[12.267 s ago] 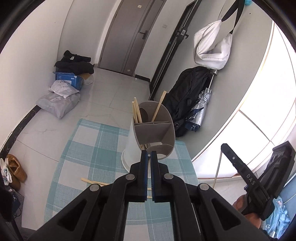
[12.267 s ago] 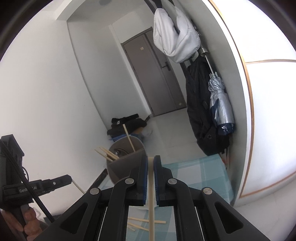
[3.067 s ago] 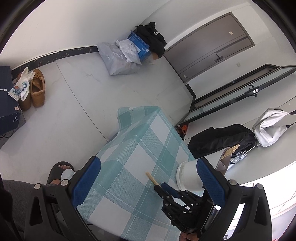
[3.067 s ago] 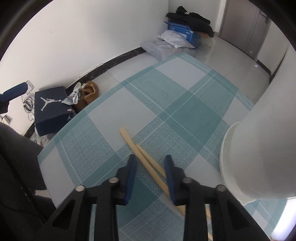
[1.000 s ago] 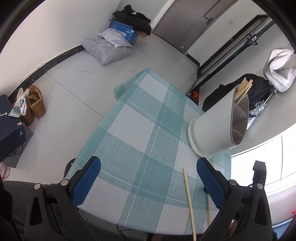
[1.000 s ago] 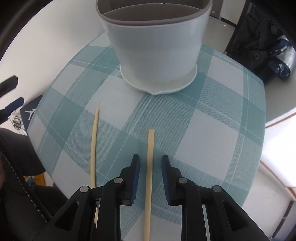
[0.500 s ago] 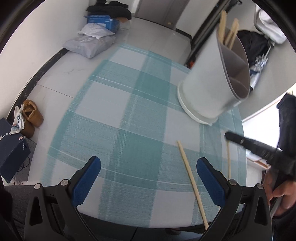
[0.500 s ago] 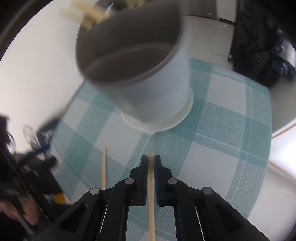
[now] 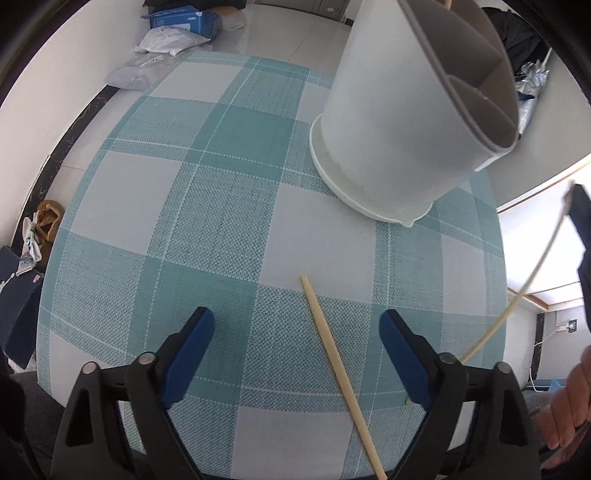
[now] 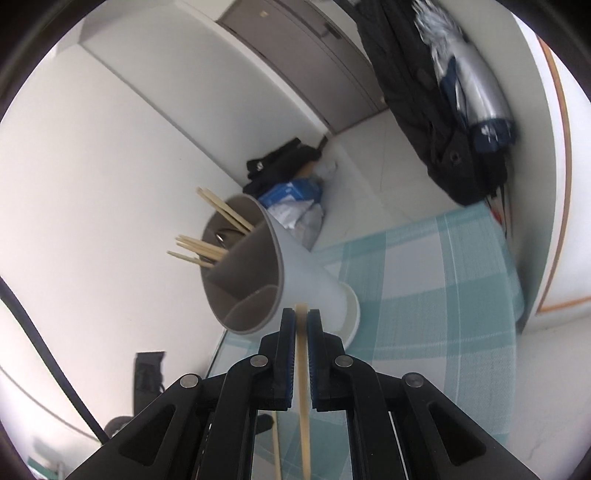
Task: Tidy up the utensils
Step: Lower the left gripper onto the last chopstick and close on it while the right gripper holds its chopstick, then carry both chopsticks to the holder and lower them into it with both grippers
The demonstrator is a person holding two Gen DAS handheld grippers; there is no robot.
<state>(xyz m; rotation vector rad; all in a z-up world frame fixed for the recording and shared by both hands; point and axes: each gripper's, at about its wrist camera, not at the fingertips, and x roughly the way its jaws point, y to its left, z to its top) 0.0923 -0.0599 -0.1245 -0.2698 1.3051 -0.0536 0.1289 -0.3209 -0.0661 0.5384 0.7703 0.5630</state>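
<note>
A white utensil holder (image 9: 406,122) with grey dividers stands on the teal checked tablecloth (image 9: 207,221); in the right wrist view the holder (image 10: 273,280) has several chopsticks (image 10: 207,251) sticking out. My left gripper (image 9: 295,354) is open and empty, low over the cloth, with one loose chopstick (image 9: 336,369) lying between its fingers. My right gripper (image 10: 301,321) is shut on a chopstick (image 10: 303,369) and holds it in the air near the holder's rim. That held chopstick (image 9: 532,284) shows at the right edge of the left wrist view.
Bags and a blue box (image 9: 177,18) lie on the floor beyond the table. Shoes (image 9: 44,221) lie on the floor at the left. A black bag and a folded umbrella (image 10: 476,96) hang on the wall to the right. The table edge is just below my left gripper.
My right gripper has lifted its chopstick off the cloth and tilted up toward the holder. My left gripper has moved closer to the loose chopstick, and its jaws now straddle it.
</note>
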